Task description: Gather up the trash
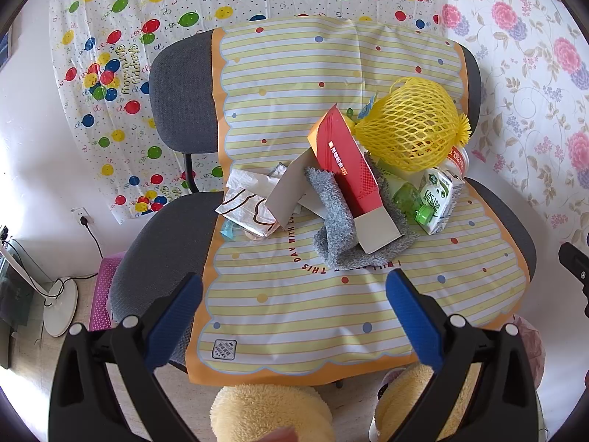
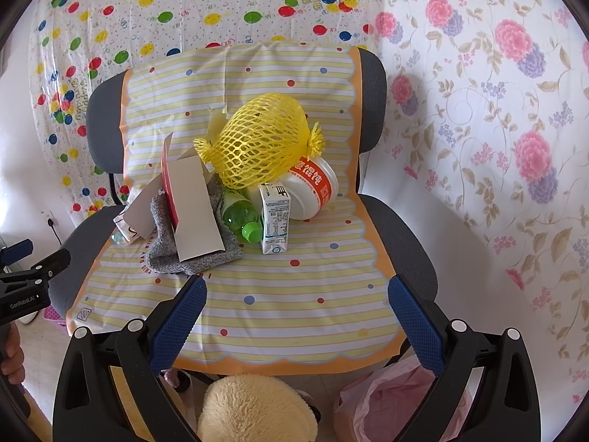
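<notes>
1. The trash sits in one heap on a striped mat (image 1: 294, 313) spread over a gray chair (image 1: 176, 110). In the left wrist view the heap is in the middle and a bit to the right. In the right wrist view it is in the middle and a bit to the left.
2. In the heap there is a red box (image 1: 346, 162), a gray cloth (image 1: 331, 221), a yellow net (image 1: 412, 125), a green bottle (image 2: 239, 215), a milk carton (image 2: 275, 217), a white tub (image 2: 313, 188) and a crumpled paper bag (image 1: 246, 202).
3. The left gripper (image 1: 294, 294) has its blue fingers (image 1: 176, 316) wide apart, and nothing is between them. It hangs above the bare front part of the mat.
4. The right gripper (image 2: 297, 298) is spread wide too, and it holds nothing.
5. All the trash lies ahead of both tongs, higher up in each frame. None of it touches a finger.
6. The red box is long. It leans on the cloth and runs from upper left to lower right in the left wrist view.
7. I think the paper bag side is nearer the left gripper, and the carton and tub side is nearer the right gripper.
8. A pink bag (image 2: 390, 401) shows at the bottom right of the right wrist view, on the floor by the chair. It may be where the trash goes, but I cannot be sure.
</notes>
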`<state>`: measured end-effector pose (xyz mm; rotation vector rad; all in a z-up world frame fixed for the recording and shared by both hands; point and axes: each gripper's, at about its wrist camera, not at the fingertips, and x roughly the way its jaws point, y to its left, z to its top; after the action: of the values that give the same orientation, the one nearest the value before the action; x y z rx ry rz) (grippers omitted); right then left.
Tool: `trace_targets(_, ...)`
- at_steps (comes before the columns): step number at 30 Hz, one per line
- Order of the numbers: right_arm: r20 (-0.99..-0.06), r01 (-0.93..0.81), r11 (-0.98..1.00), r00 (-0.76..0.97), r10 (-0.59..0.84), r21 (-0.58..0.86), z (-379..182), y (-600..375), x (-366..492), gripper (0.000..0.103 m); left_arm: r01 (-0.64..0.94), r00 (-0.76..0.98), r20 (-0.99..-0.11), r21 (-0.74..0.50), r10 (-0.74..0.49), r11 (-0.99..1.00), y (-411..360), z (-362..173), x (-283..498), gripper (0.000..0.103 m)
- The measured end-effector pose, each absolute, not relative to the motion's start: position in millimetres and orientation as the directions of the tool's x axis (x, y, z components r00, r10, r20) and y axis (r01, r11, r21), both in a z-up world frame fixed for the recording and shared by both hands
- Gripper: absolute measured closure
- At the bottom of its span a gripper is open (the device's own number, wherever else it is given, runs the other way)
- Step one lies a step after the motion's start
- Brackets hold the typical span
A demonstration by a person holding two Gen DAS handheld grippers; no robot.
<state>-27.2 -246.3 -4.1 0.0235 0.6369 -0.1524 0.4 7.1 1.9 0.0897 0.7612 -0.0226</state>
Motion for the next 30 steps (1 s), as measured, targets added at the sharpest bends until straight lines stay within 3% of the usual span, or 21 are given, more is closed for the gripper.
trace_targets(30, -0.597, 0.151, 0.988, 0.791, -0.133, -0.021, -6.6, -245.2, -25.7, 0.006, 0.05, 0.722, -0.691, 0.074, 0.015, 0.996, 9.3, 1.6, 0.3, 0.006)
